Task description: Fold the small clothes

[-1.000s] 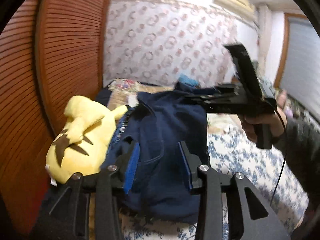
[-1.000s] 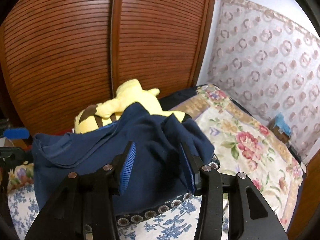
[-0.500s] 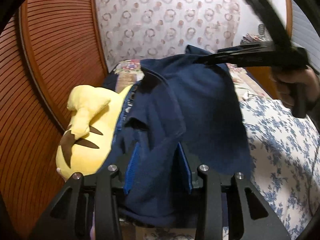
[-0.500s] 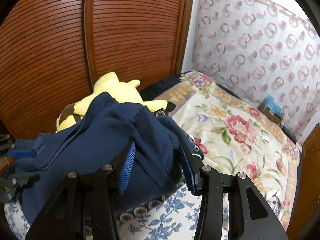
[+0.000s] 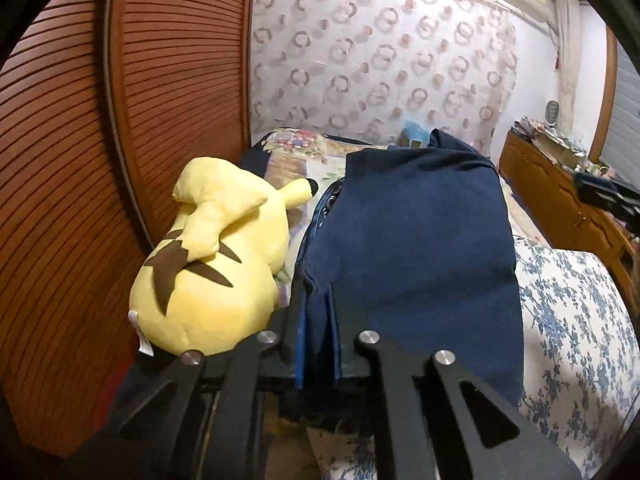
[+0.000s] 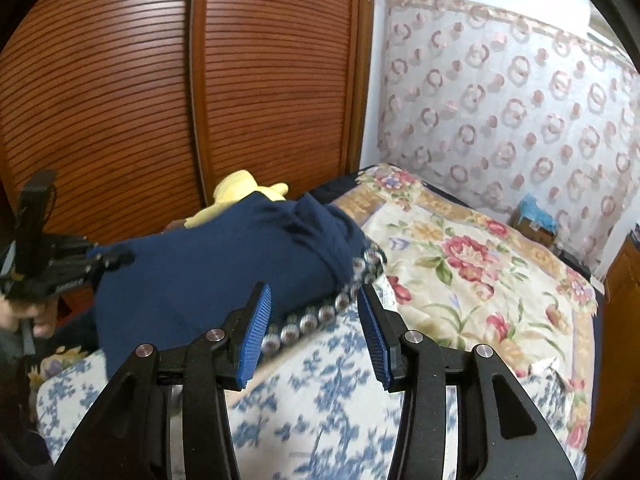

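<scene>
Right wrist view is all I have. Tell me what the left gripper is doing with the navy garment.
Observer: The left gripper is shut on a fold at the near edge of the navy garment.
Operator: Report what lies on its left.
Observer: A yellow plush lies beside the garment, with brown stripes across its back.
Operator: Say what stands on the bed's other side.
Observer: A wooden dresser with clutter on top.
</scene>
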Tool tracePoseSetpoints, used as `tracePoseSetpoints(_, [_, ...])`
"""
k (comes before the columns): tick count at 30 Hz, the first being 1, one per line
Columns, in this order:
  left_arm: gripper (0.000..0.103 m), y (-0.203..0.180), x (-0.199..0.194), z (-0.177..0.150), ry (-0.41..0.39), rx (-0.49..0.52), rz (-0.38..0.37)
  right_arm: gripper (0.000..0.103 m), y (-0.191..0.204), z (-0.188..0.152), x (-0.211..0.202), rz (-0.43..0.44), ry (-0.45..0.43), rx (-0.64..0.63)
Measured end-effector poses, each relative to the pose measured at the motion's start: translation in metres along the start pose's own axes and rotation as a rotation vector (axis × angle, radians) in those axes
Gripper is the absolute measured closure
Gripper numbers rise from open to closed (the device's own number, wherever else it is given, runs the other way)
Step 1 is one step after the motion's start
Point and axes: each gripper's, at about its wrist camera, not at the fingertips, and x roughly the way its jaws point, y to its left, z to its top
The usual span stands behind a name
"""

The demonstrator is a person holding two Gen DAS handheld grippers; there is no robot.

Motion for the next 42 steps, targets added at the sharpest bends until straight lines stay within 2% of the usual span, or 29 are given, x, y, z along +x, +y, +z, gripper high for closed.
tracePoseSetpoints(2, [0.087,-0.004,-0.007,-0.003,-0.008,0.008,0.0,0.057,0.004,-0.009,-0.014,-0.013,-0.011,0.017])
tracePoseSetpoints(4, [0.078,-0.011,-0.018,-0.007,-0.029,0.023,0.006,0.054,0.007,-0.017,-0.029,-0.02,-0.024,0.037])
tracePoseSetpoints(10, [0.064,-0.031,-0.049,-0.018,-0.078,0.051,-0.025,0.051,0.02,-0.046,-0.072,-0.074,-0.058,0.085])
tracePoseSetpoints(14, [0.06,-0.055,-0.069,-0.024,-0.105,0.078,-0.061,0.05,0.021,-0.064,-0.096,-0.11,-0.071,0.118])
tracePoseSetpoints(17, [0.048,-0.076,-0.084,-0.027,-0.136,0.104,-0.088,0.039,0.022,-0.076,-0.111,-0.126,-0.079,0.146])
tracePoseSetpoints(22, [0.047,-0.114,-0.106,-0.031,-0.174,0.161,-0.127,0.025,0.022,-0.096,-0.143,-0.175,-0.114,0.191])
tracePoseSetpoints(27, [0.047,-0.146,-0.127,-0.032,-0.206,0.171,-0.171,0.014,0.024,-0.11,-0.178,-0.218,-0.158,0.209])
tracePoseSetpoints(35, [0.047,-0.19,-0.157,-0.034,-0.245,0.206,-0.202,0.012,0.022,-0.128,-0.231,-0.363,-0.239,0.286])
tracePoseSetpoints(42, [0.047,-0.21,-0.169,-0.04,-0.256,0.197,-0.208,0.012,0.028,-0.143,-0.254,-0.422,-0.265,0.301])
